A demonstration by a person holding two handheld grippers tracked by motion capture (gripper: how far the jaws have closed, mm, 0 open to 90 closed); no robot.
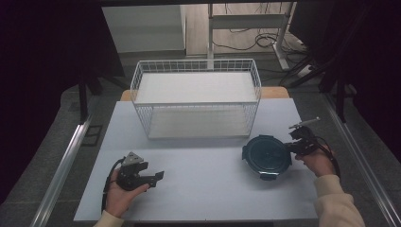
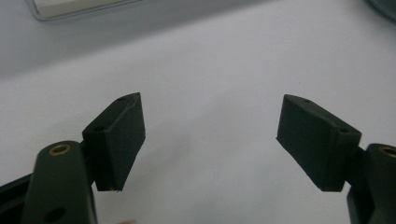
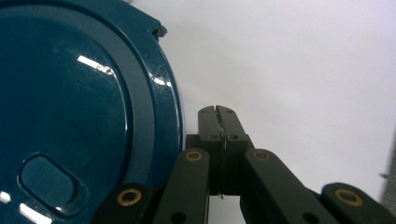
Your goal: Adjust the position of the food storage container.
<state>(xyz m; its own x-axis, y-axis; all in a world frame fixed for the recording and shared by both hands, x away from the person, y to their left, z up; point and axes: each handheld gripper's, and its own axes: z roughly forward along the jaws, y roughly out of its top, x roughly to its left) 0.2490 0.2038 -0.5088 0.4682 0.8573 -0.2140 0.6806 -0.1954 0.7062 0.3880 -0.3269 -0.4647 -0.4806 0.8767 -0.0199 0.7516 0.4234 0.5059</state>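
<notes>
A round dark-teal lid (image 1: 265,155) with side clips lies flat on the white table, right of centre; it looms large at the left of the right gripper view (image 3: 79,112). My right gripper (image 1: 292,147) is shut with nothing between its jaws, its tip (image 3: 217,112) just beside the lid's right rim. My left gripper (image 1: 160,176) rests low at the front left of the table, pointing right. Its jaws stand open (image 2: 210,140) over bare table, holding nothing.
A white wire basket (image 1: 196,97) stands at the back middle of the table. The table's front edge (image 1: 198,220) runs just before my hands. Metal rails flank the table; a desk frame and cables lie on the floor beyond.
</notes>
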